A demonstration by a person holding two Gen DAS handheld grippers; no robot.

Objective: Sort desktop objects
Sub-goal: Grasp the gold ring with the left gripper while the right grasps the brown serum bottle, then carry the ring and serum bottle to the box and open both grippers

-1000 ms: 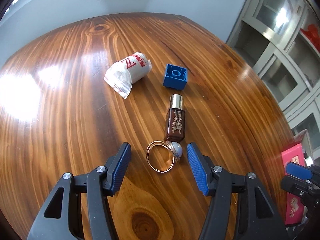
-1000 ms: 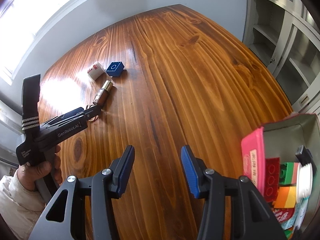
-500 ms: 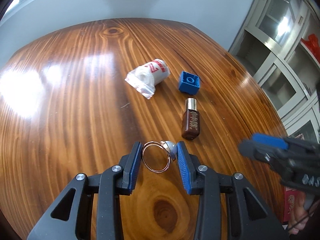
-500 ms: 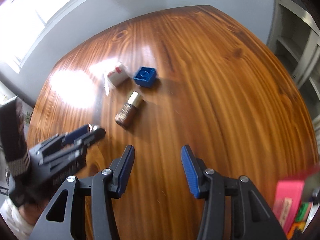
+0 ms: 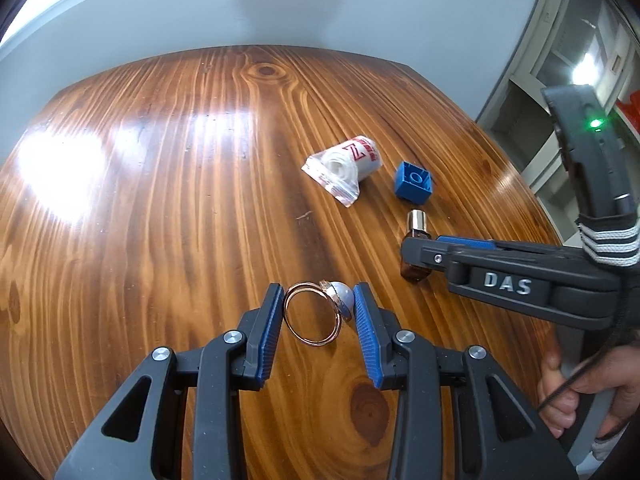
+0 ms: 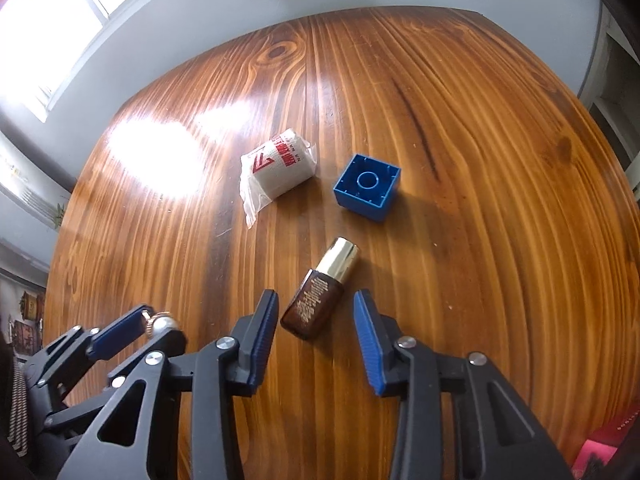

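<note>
A gold ring (image 5: pixel 313 314) with a pearl-like bead is sitting between the blue pads of the left gripper (image 5: pixel 316 312); the jaws are standing narrow with both pads against the ring, one on the band and one on the bead, and the ring is tilting up off the wooden table (image 5: pixel 160 200). The right wrist view is showing the same ring (image 6: pixel 158 324) pinched at the tip of the left gripper (image 6: pixel 140 330), low at the left.

A small brown bottle (image 6: pixel 318 292) with a gold cap is lying on its side on the table (image 6: pixel 460 160), just right of the ring, cap pointing away. The right gripper (image 6: pixel 316 320) is straddling the bottle's lower end; its jaws have just been closing, yet a gap is showing on each side, so the pads are not gripping it. In the left wrist view the right gripper (image 5: pixel 416 246) is covering most of the bottle (image 5: pixel 417 224), and a hand (image 5: pixel 580 392) is holding its handle.

Beyond the bottle, a blue building block (image 6: pixel 367 187) is resting with its hollow side up. Beside it to the left, a white roll with red lettering in a clear bag (image 6: pixel 278 170) is lying on its side. Both are well apart from the grippers.
</note>
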